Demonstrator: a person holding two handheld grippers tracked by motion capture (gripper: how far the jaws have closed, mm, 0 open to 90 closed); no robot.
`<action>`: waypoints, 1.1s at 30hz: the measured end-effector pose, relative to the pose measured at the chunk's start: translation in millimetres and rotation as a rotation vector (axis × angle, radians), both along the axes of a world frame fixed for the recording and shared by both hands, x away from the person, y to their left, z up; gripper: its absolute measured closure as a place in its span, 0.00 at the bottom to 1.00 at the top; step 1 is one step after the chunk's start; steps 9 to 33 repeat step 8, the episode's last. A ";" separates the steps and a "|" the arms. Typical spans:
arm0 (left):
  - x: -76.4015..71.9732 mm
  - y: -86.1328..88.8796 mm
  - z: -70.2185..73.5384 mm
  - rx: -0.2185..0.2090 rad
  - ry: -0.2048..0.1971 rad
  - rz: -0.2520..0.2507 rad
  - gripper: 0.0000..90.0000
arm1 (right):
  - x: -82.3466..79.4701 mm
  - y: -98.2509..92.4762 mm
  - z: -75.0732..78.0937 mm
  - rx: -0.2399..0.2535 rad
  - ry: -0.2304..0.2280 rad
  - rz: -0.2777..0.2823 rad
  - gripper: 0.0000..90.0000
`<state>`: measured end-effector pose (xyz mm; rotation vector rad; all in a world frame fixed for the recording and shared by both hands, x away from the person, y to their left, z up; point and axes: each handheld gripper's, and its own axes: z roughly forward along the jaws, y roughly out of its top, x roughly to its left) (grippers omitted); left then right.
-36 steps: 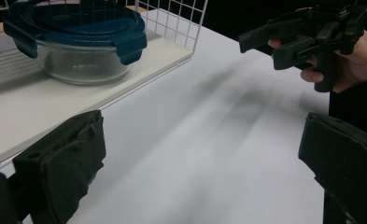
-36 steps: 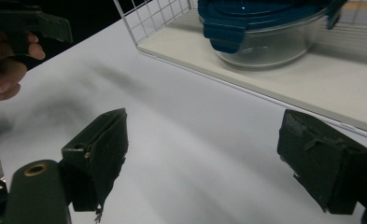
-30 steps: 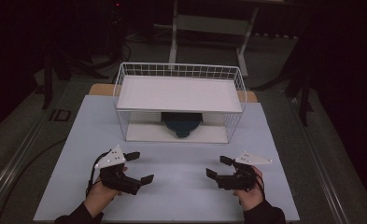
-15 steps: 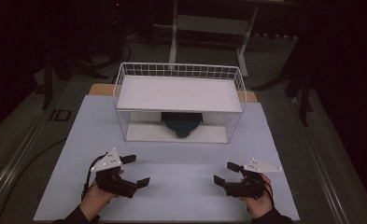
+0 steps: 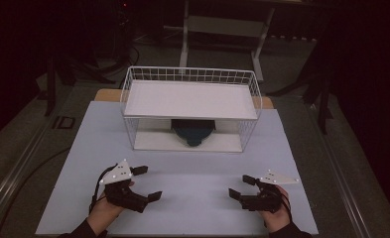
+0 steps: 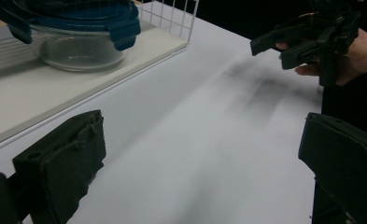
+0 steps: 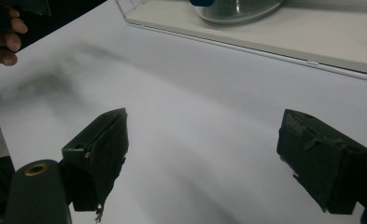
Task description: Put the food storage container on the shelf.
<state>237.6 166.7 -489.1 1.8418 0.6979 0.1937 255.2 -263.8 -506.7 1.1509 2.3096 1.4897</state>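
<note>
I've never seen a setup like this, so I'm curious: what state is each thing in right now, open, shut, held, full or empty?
Left gripper: open, holding nothing, over the table.
Right gripper: open, holding nothing.
Glass container: blue lid on, clips down, standing upright on the lower shelf.
Wire rack: upright; top shelf bare.
Table: nothing lies between the grippers.
</note>
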 end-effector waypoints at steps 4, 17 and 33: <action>-0.5 -1.6 0.2 -0.001 -0.004 -0.007 0.01 | 1.1 -0.7 -1.0 0.004 0.006 -0.002 0.18; -1.1 -2.4 0.4 0.000 -0.008 -0.010 0.01 | 1.2 -0.9 -1.1 0.010 0.009 -0.001 0.18; -1.1 -2.4 0.4 0.000 -0.008 -0.010 0.01 | 1.2 -0.9 -1.1 0.010 0.009 -0.001 0.18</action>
